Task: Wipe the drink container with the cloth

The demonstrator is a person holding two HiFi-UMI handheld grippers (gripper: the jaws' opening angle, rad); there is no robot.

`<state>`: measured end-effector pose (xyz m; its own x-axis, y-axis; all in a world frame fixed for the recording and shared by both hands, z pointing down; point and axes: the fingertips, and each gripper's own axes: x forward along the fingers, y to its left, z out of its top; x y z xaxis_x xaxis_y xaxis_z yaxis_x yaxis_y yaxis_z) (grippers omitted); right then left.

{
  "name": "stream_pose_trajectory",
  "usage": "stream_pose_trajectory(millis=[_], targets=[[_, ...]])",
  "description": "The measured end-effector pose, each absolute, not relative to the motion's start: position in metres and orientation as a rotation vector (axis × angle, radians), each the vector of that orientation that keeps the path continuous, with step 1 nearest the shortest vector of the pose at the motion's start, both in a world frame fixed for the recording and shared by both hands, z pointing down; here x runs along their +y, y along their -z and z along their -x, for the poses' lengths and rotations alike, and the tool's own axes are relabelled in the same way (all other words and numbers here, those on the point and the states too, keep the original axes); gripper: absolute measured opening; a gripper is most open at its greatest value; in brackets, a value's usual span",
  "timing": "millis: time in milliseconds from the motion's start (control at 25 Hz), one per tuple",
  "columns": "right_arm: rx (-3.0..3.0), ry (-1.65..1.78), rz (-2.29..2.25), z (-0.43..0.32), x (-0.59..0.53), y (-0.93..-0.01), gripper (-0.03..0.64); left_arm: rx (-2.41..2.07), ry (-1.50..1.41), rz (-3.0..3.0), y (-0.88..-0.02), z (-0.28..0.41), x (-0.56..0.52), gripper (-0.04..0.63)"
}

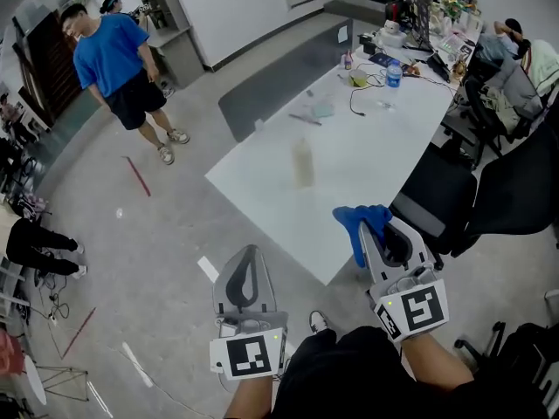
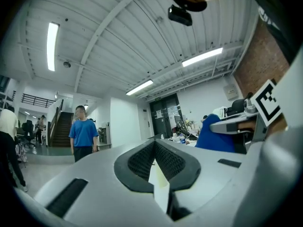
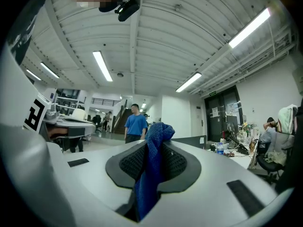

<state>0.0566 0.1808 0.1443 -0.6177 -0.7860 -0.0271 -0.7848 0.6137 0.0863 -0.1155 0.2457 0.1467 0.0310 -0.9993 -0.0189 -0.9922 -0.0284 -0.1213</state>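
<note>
Seen from the head, two hand-held tongs point level toward a white surface (image 1: 367, 147), both short of its near corner. The left tongs (image 1: 251, 253) are clenched on nothing. The right tongs (image 1: 373, 234) are clenched on a blue cloth (image 1: 356, 221), which bunches out past the tips and hangs below them.

The drink container (image 1: 302, 163), a pale, blurred, upright bottle, stands alone on the surface, well apart from both tongs and in from the near edge.

To wipe well, the left tongs would likely need to open and steady the bottle low down, since a light bottle may tip, while the loose cloth end strokes its side.

Dark office chairs (image 1: 437, 201) crowd the right edge of the surface. Cables, a water bottle (image 1: 393, 74) and clutter sit at the far end, clear of the container. A person in a blue shirt (image 1: 113, 59) stands on the floor far left.
</note>
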Motion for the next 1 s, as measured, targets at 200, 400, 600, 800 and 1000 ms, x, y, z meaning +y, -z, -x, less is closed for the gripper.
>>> stream_pose_trajectory(millis=[200, 400, 600, 800, 1000], targets=[[-2.761, 0.132, -1.408, -0.05, 0.162, -0.146, 0.058, 2.091, 0.087, 2.251, -0.153, 0.121, 0.217, 0.003], [-2.756, 0.122, -1.411, -0.045, 0.138, -0.147, 0.058, 2.103, 0.094, 2.265, -0.156, 0.128, 0.192, 0.003], [-2.79, 0.101, -1.36, -0.037, 0.103, -0.158, 0.058, 2.147, 0.119, 2.231, -0.168, 0.131, 0.164, 0.003], [-2.818, 0.084, -1.3, -0.031, 0.055, -0.159, 0.058, 2.177, 0.161, 2.212, -0.173, 0.127, 0.124, 0.003], [-2.841, 0.055, -1.222, -0.03, 0.006, -0.17, 0.058, 2.212, 0.185, 2.21, -0.186, 0.115, 0.075, 0.003]])
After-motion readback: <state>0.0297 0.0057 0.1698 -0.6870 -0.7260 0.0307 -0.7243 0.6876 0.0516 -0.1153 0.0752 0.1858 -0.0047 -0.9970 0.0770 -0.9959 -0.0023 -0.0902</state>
